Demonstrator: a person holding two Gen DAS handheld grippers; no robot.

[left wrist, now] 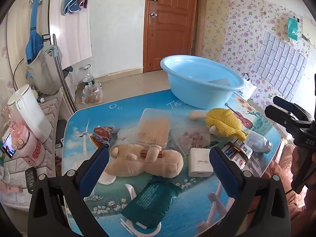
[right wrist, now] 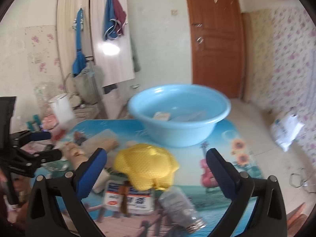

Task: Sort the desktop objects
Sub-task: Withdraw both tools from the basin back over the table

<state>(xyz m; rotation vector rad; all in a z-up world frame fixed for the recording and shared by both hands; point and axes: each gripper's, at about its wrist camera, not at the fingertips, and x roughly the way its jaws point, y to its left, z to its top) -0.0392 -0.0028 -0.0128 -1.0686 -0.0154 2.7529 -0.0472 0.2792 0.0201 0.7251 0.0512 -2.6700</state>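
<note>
My left gripper (left wrist: 159, 165) stands wide open over a tan plush bear (left wrist: 146, 163) and a white charger block (left wrist: 199, 163), touching neither. A dark green packet (left wrist: 152, 201) lies below them on the picture-printed table (left wrist: 122, 110). My right gripper (right wrist: 156, 169) is also wide open, hovering above a yellow knitted toy (right wrist: 146, 166), a labelled jar (right wrist: 130, 199) and a small clear bottle (right wrist: 179, 205). The blue basin (left wrist: 201, 79) at the table's far edge holds a few flat items. The same blue basin (right wrist: 177, 114) appears blurred in the right wrist view.
A clear box of toothpicks (left wrist: 155, 126), a snack wrapper (left wrist: 103, 136) and a clear bag (left wrist: 191, 138) lie mid-table. A white kettle (left wrist: 29, 112) and pink cup (left wrist: 29, 148) stand on a side shelf at left. The right gripper (left wrist: 296, 126) shows at the right edge.
</note>
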